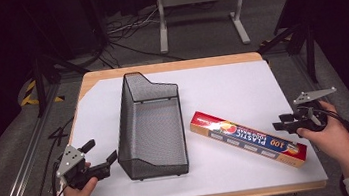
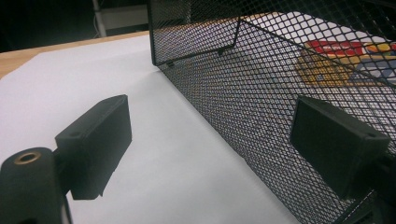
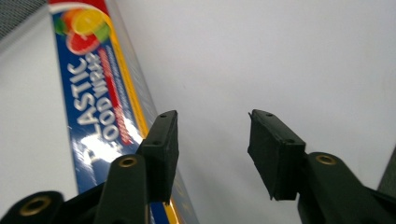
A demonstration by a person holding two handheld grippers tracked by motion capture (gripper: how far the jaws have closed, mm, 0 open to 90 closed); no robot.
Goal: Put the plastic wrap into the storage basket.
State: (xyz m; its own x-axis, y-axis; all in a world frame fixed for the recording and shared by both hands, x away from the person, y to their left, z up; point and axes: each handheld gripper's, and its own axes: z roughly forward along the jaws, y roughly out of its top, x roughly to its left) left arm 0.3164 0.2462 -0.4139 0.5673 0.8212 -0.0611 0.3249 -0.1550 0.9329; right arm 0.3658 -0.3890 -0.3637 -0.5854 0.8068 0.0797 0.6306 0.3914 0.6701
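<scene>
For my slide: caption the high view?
Open left gripper beside mesh basket; open right gripper near plastic-wrap box.

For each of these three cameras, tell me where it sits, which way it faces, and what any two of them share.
High view: above the person's side, looking forward and down at the table; both hands, left gripper and right gripper show.
Left gripper view: rides the left gripper, facing the mesh basket; own jaws open.
Right gripper view: rides the right gripper, facing the white sheet beside the plastic wrap box; own jaws open.
Shared: all three show the box; the left gripper view sees it through the mesh.
</scene>
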